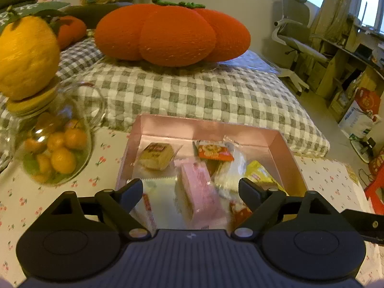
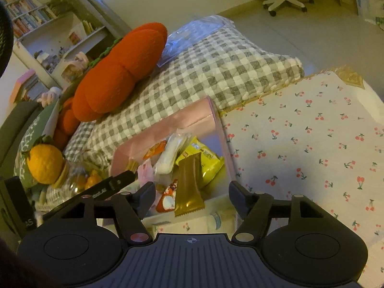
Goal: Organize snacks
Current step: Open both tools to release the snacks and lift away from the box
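A pink box (image 1: 206,127) on the cherry-print table holds several wrapped snacks: a tan cake pack (image 1: 157,156), an orange packet (image 1: 213,152), a yellow packet (image 1: 260,175) and a pink pack (image 1: 201,189). My left gripper (image 1: 190,189) is open, just above the box's near edge, with the pink pack between its fingers but not gripped. In the right wrist view the box (image 2: 172,124) shows a brown bar (image 2: 188,182) leaning over its near edge, a yellow packet (image 2: 204,160) and a white pack (image 2: 170,153). My right gripper (image 2: 190,194) is open and empty, just before the brown bar.
A glass jar of small oranges (image 1: 55,153) with a yellow plush fruit (image 1: 26,57) on its lid stands left of the box. Behind is a checked bed with an orange pumpkin cushion (image 1: 172,33). The cherry-print tablecloth (image 2: 312,144) stretches to the right. An office chair (image 1: 297,36) stands far right.
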`<state>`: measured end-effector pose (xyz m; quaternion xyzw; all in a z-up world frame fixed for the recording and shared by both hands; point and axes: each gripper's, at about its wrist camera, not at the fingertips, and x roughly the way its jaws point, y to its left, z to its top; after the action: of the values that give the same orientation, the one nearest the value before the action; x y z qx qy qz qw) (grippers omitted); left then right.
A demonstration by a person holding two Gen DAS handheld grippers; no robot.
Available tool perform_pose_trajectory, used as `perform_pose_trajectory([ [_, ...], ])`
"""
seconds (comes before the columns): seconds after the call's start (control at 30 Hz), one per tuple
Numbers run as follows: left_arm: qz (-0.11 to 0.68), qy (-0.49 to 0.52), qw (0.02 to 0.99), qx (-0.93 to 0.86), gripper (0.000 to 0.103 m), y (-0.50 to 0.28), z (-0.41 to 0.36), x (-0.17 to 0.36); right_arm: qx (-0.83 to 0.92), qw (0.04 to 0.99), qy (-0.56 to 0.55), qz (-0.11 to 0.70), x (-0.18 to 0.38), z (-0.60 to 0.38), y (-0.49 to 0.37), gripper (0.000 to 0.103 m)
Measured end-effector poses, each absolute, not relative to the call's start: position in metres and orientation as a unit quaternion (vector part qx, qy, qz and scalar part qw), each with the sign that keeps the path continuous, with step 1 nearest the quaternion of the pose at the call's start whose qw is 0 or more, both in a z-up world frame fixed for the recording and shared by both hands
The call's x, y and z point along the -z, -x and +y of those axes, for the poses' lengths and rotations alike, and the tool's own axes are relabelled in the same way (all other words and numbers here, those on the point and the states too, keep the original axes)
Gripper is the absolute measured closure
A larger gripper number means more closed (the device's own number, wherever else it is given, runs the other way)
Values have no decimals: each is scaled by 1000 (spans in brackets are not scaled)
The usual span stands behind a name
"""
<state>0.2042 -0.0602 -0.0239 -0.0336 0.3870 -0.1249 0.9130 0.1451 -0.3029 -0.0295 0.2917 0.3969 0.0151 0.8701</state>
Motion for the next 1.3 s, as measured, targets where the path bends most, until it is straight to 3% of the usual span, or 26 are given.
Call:
perform_pose_trajectory([
  [0.43,403,30,905,132,6,-159,-43,17,-18,873,-259,413,13,-295,-111,33],
  [0.6,412,27,901,131,5,-141,-36,15,-20,875,-247,415,8,-292,-97,24],
  [1.03,424,48,895,131,1,-106,-8,11,-36,888,-161,429,2,-276,-71,24],
  [1.3,419,10,896,146,1,-87,-2,17,-45,887,-124,442,12,-272,-58,21],
])
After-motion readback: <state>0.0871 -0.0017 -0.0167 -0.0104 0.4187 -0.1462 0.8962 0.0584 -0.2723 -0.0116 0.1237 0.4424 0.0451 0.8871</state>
